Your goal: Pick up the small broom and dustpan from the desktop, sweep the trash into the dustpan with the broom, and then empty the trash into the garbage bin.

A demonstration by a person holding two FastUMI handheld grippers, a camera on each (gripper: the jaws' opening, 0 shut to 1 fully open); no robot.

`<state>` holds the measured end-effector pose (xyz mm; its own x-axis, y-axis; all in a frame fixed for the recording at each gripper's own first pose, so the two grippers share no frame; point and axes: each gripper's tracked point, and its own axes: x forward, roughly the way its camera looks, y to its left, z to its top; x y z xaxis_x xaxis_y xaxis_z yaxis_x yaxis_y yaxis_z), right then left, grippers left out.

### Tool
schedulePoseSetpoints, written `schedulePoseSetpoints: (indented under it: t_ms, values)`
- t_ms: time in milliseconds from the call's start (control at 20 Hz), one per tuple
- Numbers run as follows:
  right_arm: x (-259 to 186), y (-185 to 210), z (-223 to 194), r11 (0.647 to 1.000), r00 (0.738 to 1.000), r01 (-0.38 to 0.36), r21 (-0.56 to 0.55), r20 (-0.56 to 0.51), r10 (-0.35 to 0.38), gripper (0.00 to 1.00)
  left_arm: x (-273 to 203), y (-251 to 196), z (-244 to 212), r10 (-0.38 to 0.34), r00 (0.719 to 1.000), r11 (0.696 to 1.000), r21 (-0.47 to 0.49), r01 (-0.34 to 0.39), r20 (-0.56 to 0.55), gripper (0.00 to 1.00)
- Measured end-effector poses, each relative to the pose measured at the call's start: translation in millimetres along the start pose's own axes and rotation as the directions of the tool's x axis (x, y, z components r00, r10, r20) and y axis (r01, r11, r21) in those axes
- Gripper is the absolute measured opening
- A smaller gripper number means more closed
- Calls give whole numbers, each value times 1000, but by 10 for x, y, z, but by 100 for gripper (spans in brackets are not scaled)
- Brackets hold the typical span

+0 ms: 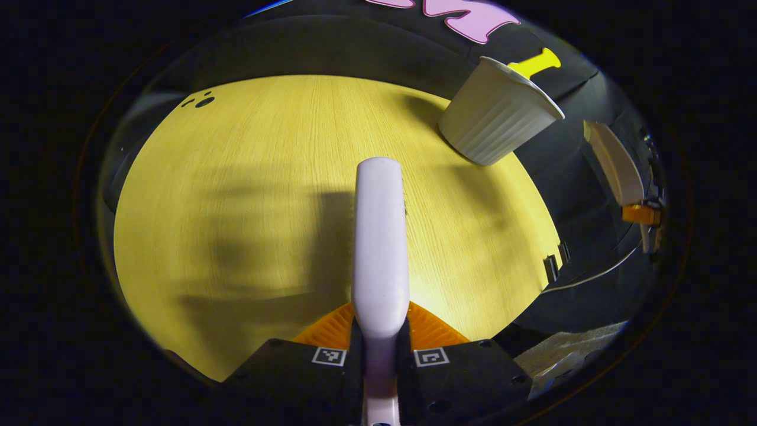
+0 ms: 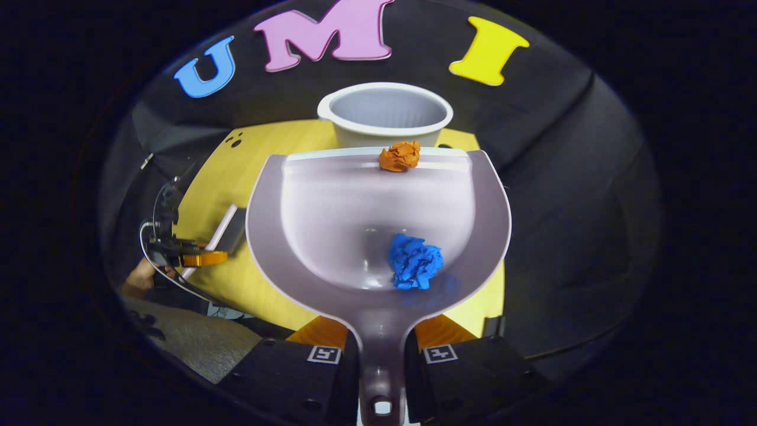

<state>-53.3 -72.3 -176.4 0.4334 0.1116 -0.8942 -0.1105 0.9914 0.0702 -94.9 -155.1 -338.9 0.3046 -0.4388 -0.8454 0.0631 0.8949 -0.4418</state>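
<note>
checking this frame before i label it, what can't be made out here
- Broom bristles: left gripper view, cut off below the fingers; only the handle reaches forward.
- Bottom of the garbage bin: right gripper view, too shadowed inside to tell what it holds.
- Whether the orange paper ball has left the dustpan lip: right gripper view, it overlaps the bin wall.
- Far gripper's fingers: right gripper view, too small.

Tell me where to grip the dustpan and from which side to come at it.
Grip the dustpan by its narrow handle stem, coming from behind, opposite the open lip. The stem is slim enough for two fingers, while the scoop is wide and curved. The right gripper already holds it this way, with the lip aimed at the white bin and the blue paper ball inside.
</note>
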Motion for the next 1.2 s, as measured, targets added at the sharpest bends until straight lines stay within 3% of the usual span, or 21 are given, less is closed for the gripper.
schedulePoseSetpoints:
  t_ms: [300,550,700,800,900,950,1000,1050,1200]
  values:
    - [-164,-847,874,978,981,187,-90,66,-181,35,-40,-29,-105,-11,1000,1000,-22,11,6,26]
    - [45,-1140,1391,930,959,284,-233,45,-281,35,-53,-21,-147,8,1000,999,-41,-7,15,27]
    - [213,-1169,1581,893,950,294,-340,-1,-313,35,-59,17,-189,12,1000,998,-60,-11,16,26]
    - [307,-1182,1681,855,940,296,-426,-29,-340,40,-53,40,-238,20,1000,998,-65,-20,9,27]
    - [359,-1212,1775,808,926,287,-514,-66,-371,31,-59,32,-273,19,1000,997,-76,-19,7,27]
    - [401,-1197,1811,788,920,277,-550,-84,-382,36,-52,19,-285,14,1000,996,-83,-14,6,27]
    - [424,-1181,1842,766,913,269,-584,-98,-395,31,-47,-3,-282,10,1000,996,-88,-9,6,27]
    - [446,-1190,1900,739,904,266,-619,-106,-414,35,-31,-16,-285,9,1000,996,-90,-8,5,27]
    - [524,-1161,2059,657,881,256,-709,-108,-460,36,2,-49,-269,10,1000,995,-96,-10,7,27]
